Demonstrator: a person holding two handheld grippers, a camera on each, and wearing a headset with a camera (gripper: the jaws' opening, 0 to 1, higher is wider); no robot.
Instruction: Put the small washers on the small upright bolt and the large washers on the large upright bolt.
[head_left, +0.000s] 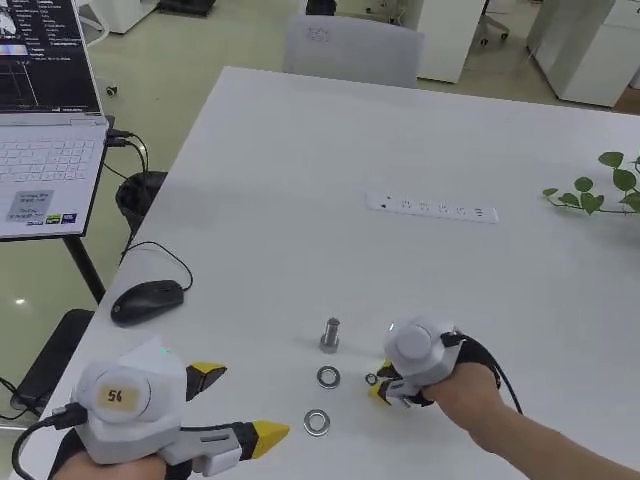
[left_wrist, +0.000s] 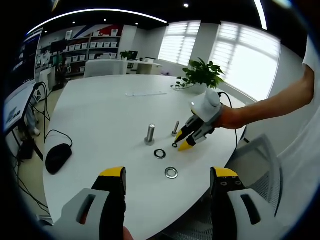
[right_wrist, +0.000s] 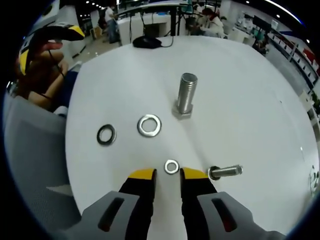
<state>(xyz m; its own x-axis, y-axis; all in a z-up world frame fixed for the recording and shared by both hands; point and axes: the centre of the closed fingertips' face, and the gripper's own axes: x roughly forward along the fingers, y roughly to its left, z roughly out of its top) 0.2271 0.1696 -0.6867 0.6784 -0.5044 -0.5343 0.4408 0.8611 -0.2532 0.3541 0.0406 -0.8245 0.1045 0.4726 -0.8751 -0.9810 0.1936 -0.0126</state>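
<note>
Two large washers (right_wrist: 149, 125), one small washer (right_wrist: 171, 166) and two bolts (right_wrist: 185, 95) are seen mid-frame; the left gripper (head_left: 240, 402) and right gripper (right_wrist: 168, 174) are held parted, empty.

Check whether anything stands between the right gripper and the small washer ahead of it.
Nothing visible does. The small washer lies flat on bare table just beyond the parted tips of the right gripper; the small bolt stands off to one side.
</note>
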